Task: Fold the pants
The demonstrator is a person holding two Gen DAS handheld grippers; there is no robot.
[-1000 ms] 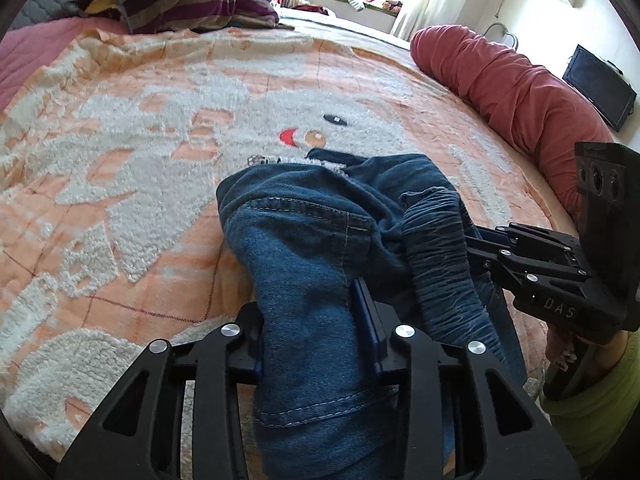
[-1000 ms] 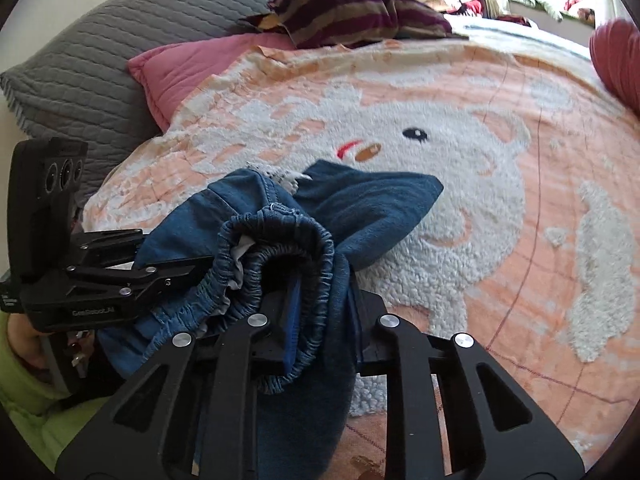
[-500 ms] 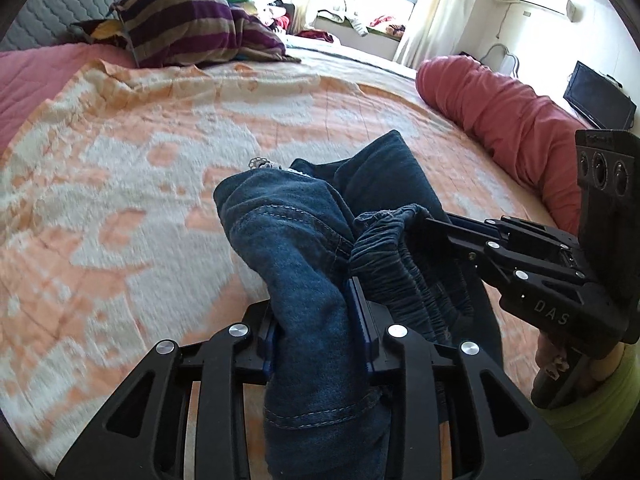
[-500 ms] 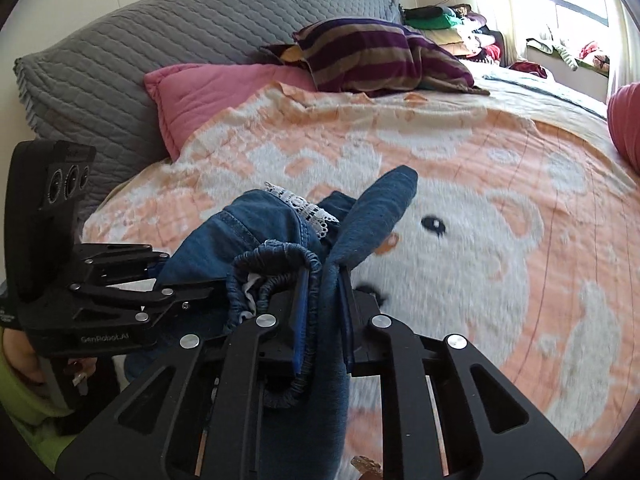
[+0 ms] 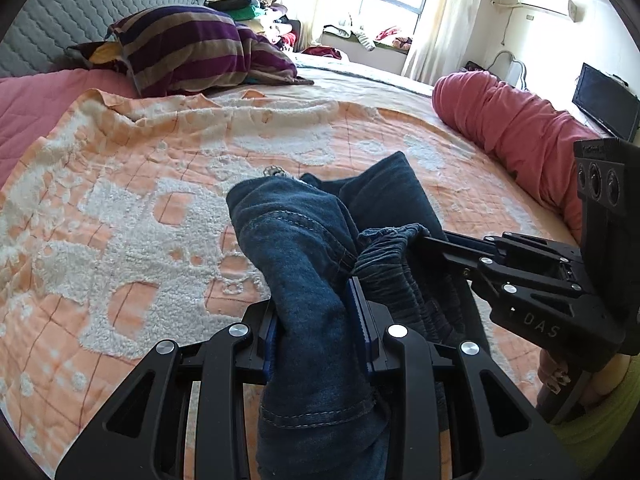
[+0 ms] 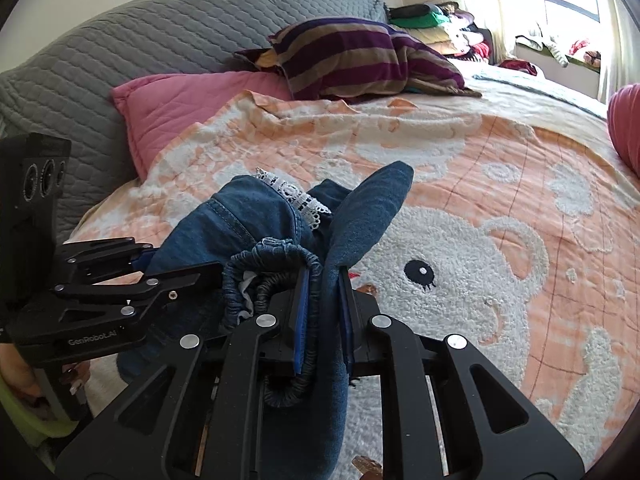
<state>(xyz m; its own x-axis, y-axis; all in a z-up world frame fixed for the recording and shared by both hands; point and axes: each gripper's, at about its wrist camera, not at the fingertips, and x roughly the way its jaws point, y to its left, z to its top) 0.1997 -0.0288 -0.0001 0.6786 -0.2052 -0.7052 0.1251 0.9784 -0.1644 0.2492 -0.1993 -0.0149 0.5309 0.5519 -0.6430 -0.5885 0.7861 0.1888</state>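
Above a bed (image 5: 120, 240) spread with an orange-and-white blanket (image 5: 140, 208), seen from the left wrist, the left hand-held gripper (image 5: 316, 336) is clamped on a thick fold of the blue denim pants (image 5: 304, 248), which are bunched and held off the bedding. Just beside it, the right hand-held gripper (image 5: 424, 240) bites the gathered elastic waistband (image 5: 384, 272). Open blanket lies ahead and to the left; a red bolster (image 5: 512, 128) lines the right edge, a striped pillow (image 5: 188, 48) the far end.

Over the same bed from the right wrist, the right hand-held gripper (image 6: 324, 312) is pressed together on waistband and denim (image 6: 360, 216), a strip of white lace (image 6: 296, 196) showing on the bundle. Beyond it, the bear-patterned blanket (image 6: 460, 272) is open; a grey quilted headboard (image 6: 120, 40) and pink pillow (image 6: 180, 104) stand behind.
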